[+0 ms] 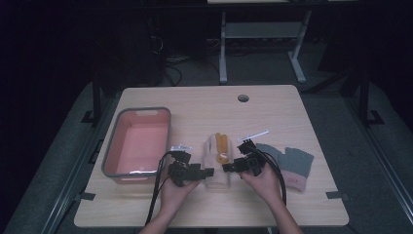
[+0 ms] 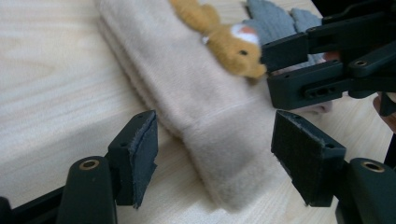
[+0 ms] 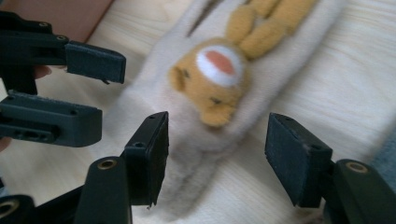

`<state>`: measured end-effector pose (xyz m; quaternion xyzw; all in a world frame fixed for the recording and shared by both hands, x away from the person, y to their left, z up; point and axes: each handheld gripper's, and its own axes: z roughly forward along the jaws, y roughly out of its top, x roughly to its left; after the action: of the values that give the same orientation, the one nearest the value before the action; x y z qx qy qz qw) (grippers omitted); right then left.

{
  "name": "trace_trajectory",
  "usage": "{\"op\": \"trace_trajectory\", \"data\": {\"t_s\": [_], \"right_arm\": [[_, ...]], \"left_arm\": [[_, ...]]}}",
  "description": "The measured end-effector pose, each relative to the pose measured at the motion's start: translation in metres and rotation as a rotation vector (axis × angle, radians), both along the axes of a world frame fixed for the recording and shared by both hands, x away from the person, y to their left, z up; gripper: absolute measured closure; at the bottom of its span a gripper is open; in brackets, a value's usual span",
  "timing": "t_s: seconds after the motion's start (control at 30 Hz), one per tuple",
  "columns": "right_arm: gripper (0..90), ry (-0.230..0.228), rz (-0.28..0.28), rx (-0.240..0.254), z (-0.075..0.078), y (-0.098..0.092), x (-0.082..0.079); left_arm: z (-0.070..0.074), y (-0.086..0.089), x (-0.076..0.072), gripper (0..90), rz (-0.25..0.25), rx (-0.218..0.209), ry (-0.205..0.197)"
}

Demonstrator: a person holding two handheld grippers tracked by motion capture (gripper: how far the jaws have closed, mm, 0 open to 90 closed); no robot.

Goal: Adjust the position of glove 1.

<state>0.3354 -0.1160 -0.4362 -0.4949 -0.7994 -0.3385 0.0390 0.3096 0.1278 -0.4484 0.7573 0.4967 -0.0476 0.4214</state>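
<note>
A cream glove (image 1: 210, 152) with an orange plush animal (image 1: 222, 145) sewn on it lies flat at the table's middle, cuff toward the person. My left gripper (image 1: 208, 172) comes at the cuff from the left; in the left gripper view the cuff (image 2: 219, 154) lies between its open pads (image 2: 140, 154), clear of both. My right gripper (image 1: 227, 167) faces it from the right, open. The plush head (image 3: 210, 79) and the glove (image 3: 289, 56) sit just beyond its pads (image 3: 299, 158). The two grippers' tips are close together over the cuff.
A pink basin (image 1: 141, 110) with a grey rim stands at the left, with nothing inside. A grey glove (image 1: 287, 160) with a pink cuff lies to the right of my right hand. A cable hole (image 1: 243, 98) is at the table's far side.
</note>
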Motion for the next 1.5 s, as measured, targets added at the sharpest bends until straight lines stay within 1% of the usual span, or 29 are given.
{"op": "trace_trajectory", "data": {"t_s": [0.03, 0.1, 0.17, 0.2, 0.3, 0.37, 0.4, 0.43, 0.5, 0.57, 0.63, 0.73, 0.77, 0.83, 0.9, 0.93, 0.97, 1.03, 1.13, 1.23, 1.33, 1.4, 1.5], "right_arm": [[42.1, 0.009, -0.009, 0.013, -0.001, -0.001, 0.000], [43.0, 0.023, -0.019, 0.028, -0.005, -0.002, 0.002], [43.9, 0.043, -0.016, 0.050, -0.009, -0.003, 0.003], [44.2, 0.050, -0.024, 0.050, -0.010, -0.002, 0.003], [45.4, 0.062, -0.034, 0.074, -0.015, -0.002, 0.002], [45.4, 0.076, -0.047, 0.081, -0.020, -0.002, 0.002], [45.3, 0.085, -0.053, 0.092, -0.022, -0.003, 0.002], [45.8, 0.102, -0.065, 0.114, -0.024, -0.004, 0.002], [46.1, 0.103, -0.070, 0.139, -0.026, -0.006, 0.002], [45.3, 0.098, -0.072, 0.136, -0.026, -0.006, 0.001], [43.4, 0.096, -0.071, 0.135, -0.026, -0.005, 0.001], [40.8, 0.091, -0.067, 0.138, -0.026, -0.002, 0.000], [39.9, 0.097, -0.066, 0.142, -0.026, -0.001, -0.001], [38.5, 0.093, -0.067, 0.143, -0.026, 0.001, -0.001], [38.3, 0.095, -0.075, 0.144, -0.026, 0.003, -0.002], [38.4, 0.099, -0.094, 0.151, -0.026, 0.003, -0.002], [40.1, 0.105, -0.107, 0.163, -0.027, 0.002, -0.002], [43.0, 0.106, -0.124, 0.166, -0.027, 0.002, -0.002], [49.9, 0.104, -0.103, 0.169, -0.029, 0.004, -0.002], [56.1, 0.124, -0.116, 0.193, -0.031, 0.004, -0.002], [59.8, 0.140, -0.128, 0.214, -0.033, 0.004, -0.002], [61.2, 0.124, -0.128, 0.217, -0.034, 0.004, -0.003], [63.6, 0.126, -0.134, 0.224, -0.035, 0.005, -0.003]], "left_arm": [[-0.001, 0.000, 0.001, 33.0, 0.005, -0.006, 0.014], [-0.003, -0.001, 0.003, 35.3, 0.006, -0.006, 0.027], [-0.005, -0.001, 0.005, 37.7, 0.011, -0.004, 0.039], [-0.006, 0.000, 0.006, 38.2, 0.009, 0.003, 0.049], [-0.010, -0.001, 0.009, 40.2, 0.013, -0.010, 0.079], [-0.012, -0.001, 0.010, 43.9, -0.006, -0.003, 0.080], [-0.012, -0.002, 0.010, 44.9, -0.007, 0.000, 0.083], [-0.013, -0.002, 0.010, 46.1, -0.009, 0.002, 0.085], [-0.014, -0.003, 0.010, 46.5, -0.006, 0.001, 0.091], [-0.015, -0.003, 0.011, 48.3, -0.013, -0.001, 0.104], [-0.016, -0.004, 0.012, 50.5, -0.014, -0.007, 0.108], [-0.016, -0.005, 0.011, 52.7, -0.022, 0.005, 0.102], [-0.016, -0.005, 0.011, 53.7, -0.024, 0.005, 0.101], [-0.016, -0.005, 0.011, 55.3, -0.029, 0.003, 0.101], [-0.017, -0.005, 0.011, 56.4, -0.035, 0.002, 0.101], [-0.017, -0.005, 0.012, 57.1, -0.039, 0.002, 0.103], [-0.017, -0.005, 0.012, 57.4, -0.042, 0.001, 0.103], [-0.017, -0.005, 0.012, 58.1, -0.047, -0.002, 0.106], [-0.017, -0.006, 0.012, 59.1, -0.052, -0.003, 0.105], [-0.017, -0.007, 0.013, 60.0, -0.060, 0.006, 0.111], [-0.018, -0.008, 0.014, 61.6, -0.059, -0.004, 0.119], [-0.018, -0.008, 0.015, 62.4, -0.064, -0.007, 0.126], [-0.018, -0.009, 0.016, 63.0, -0.063, -0.012, 0.132]]}}
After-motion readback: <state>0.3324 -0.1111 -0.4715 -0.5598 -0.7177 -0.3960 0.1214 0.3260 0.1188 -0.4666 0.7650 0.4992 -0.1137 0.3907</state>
